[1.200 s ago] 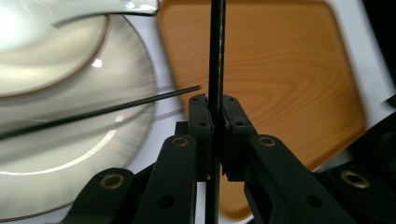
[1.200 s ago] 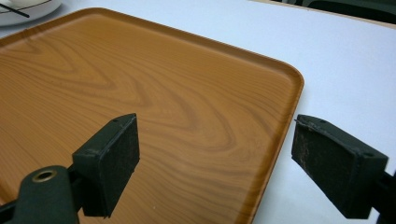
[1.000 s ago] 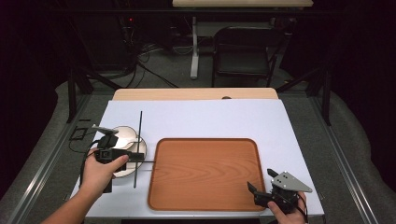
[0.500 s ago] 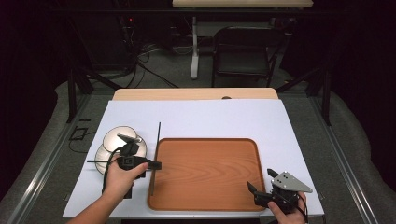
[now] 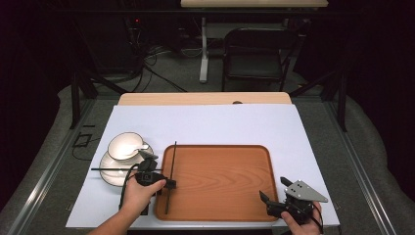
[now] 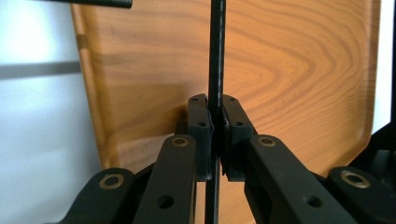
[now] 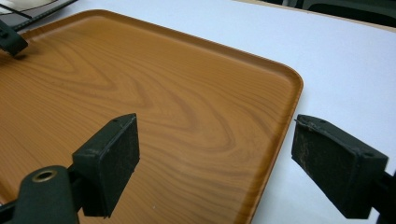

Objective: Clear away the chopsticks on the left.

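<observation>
In the high view, your left gripper sits lower left over the wooden tray's left edge, pinching a thin black rod; the cup and saucer lie further left. Your left gripper view shows the jaws clamped on that rod. In your right gripper view, the right gripper gapes wide over the tray's corner.

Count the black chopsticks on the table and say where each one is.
2. One chopstick is clamped in the left hand-held gripper over the left edge of the wooden tray. The other chopstick lies across the saucer under the white cup. None seems hidden.
</observation>
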The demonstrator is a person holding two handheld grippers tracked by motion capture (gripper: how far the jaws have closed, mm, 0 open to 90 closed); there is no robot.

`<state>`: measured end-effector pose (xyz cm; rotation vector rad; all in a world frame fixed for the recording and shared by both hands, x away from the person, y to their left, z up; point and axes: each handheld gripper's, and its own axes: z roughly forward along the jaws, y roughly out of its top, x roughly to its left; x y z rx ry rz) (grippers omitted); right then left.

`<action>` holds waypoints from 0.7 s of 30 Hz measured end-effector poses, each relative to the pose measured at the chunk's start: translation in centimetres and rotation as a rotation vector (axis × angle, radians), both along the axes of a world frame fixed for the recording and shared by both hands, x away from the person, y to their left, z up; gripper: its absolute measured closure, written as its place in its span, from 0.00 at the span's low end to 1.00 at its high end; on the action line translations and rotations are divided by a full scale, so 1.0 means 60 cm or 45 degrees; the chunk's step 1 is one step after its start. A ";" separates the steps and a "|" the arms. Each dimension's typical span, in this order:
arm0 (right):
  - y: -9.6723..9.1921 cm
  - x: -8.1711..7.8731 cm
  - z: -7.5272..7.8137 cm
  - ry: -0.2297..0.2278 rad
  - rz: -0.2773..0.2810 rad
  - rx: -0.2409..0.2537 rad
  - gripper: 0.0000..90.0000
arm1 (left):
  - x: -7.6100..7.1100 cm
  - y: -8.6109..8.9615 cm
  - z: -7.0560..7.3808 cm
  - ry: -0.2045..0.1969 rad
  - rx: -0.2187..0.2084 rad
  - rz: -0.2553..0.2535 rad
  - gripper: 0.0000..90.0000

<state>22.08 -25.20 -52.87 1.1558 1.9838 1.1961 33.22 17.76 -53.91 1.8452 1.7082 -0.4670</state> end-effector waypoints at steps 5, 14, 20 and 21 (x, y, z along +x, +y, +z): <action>-0.001 0.000 0.000 -0.003 0.000 0.000 0.16 | 0.003 -0.003 -0.008 0.015 0.007 0.002 0.94; -0.001 0.000 0.000 -0.002 0.002 0.001 0.16 | 0.002 -0.004 -0.008 0.006 0.009 -0.002 0.92; -0.001 0.000 0.000 -0.001 0.003 0.000 0.16 | 0.001 -0.002 -0.010 0.003 -0.006 0.006 0.93; -0.001 0.000 0.000 -0.001 0.003 0.000 0.16 | 0.001 -0.001 -0.009 0.003 -0.009 0.000 0.93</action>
